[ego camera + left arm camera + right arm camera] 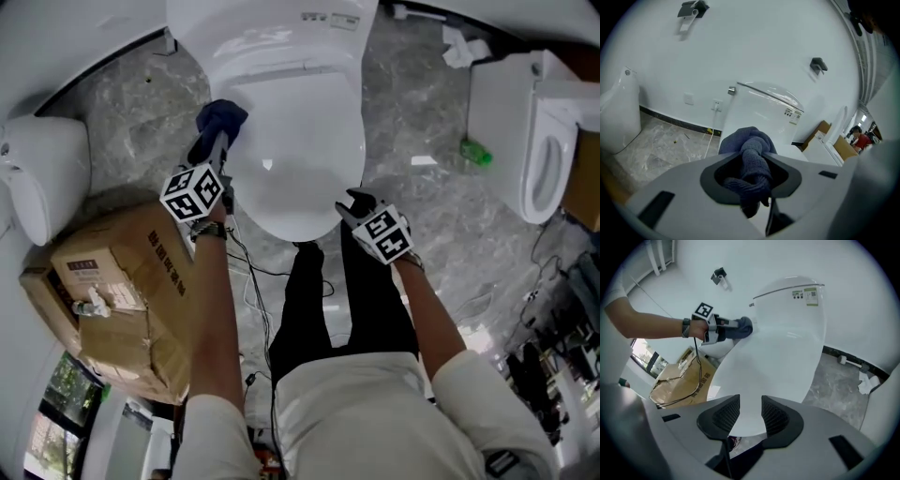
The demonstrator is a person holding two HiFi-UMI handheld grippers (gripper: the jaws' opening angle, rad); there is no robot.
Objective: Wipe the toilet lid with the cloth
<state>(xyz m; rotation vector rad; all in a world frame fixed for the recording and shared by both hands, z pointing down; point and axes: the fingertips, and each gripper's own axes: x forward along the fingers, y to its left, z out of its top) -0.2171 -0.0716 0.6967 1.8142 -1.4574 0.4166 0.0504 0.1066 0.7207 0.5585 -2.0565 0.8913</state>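
Left gripper (pixel 751 177) is clamped on the bunched blue cloth (pixel 222 116) at the toilet lid's (pixel 305 159) rear-left edge, placed to start a pass. Can't confirm cloth-lid contact. Right gripper (pixel 745 414) has jaws apart and empty, off the front rim, clear of the wipe path.

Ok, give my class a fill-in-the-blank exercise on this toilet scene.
1. The left claw grips a blue ____.
2. The right claw is ____, holding nothing.
3. The lid is ____ (up or down).
4. The brown box is made of ____.
Answers: cloth; open; down; cardboard.
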